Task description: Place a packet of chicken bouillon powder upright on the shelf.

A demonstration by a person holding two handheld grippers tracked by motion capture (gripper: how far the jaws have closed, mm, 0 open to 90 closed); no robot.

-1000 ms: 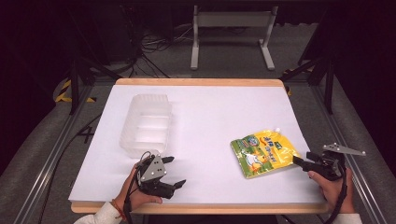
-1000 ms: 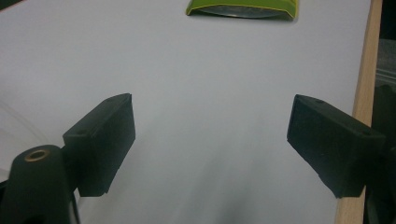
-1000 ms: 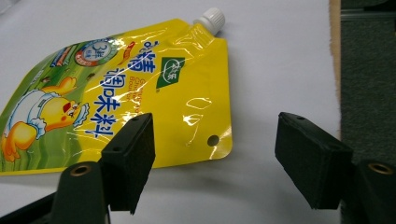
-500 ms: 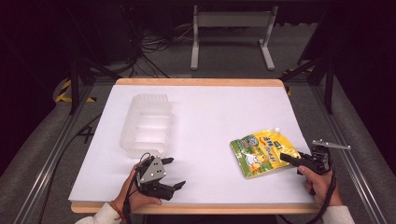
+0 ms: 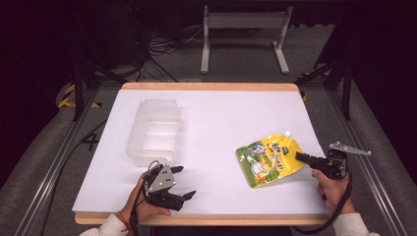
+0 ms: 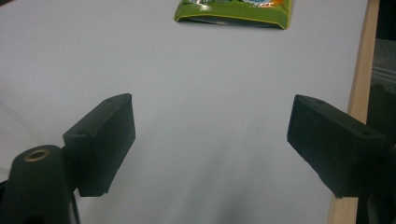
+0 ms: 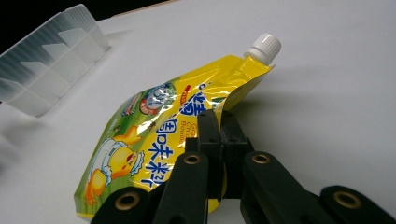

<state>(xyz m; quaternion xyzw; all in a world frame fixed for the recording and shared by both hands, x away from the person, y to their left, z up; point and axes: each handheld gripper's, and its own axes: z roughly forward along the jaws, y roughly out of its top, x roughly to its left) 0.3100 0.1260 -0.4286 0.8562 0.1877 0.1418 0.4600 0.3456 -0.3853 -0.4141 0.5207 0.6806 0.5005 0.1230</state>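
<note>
Right gripper: jaws pinched together on the near side edge of the yellow-green foil spout pouch with white screw cap. The edge grab makes sense to me: the pouch lies flat on the white table sheet, and a thin side seam is the only part a two-jaw tool can bite without going under it. The seam kinks up slightly where it's nipped; the rest of the pouch lies on the sheet. The cap points away from the gripper, ahead and a bit to its right, clear of the jaws.

Left gripper: jaws wide apart, nothing between them, just bare sheet. It's parked low at the near table edge, with the pouch's bottom end well ahead of it, across open sheet. Reads as idle/standby, not yet reaching.

Clear ribbed plastic divider tray: just ahead of the left gripper in the high view, and far ahead-left of the right gripper. It's open side up with nothing in it. My read is that it's the likely drop target for the pouch, long axis running away from the person.

Count:
- pouches: 1
- caps: 1
- trays: 1, with 3 compartments visible
- grippers: 2 (1 clamped, 1 apart)
- hands: 2, one per gripper
</note>
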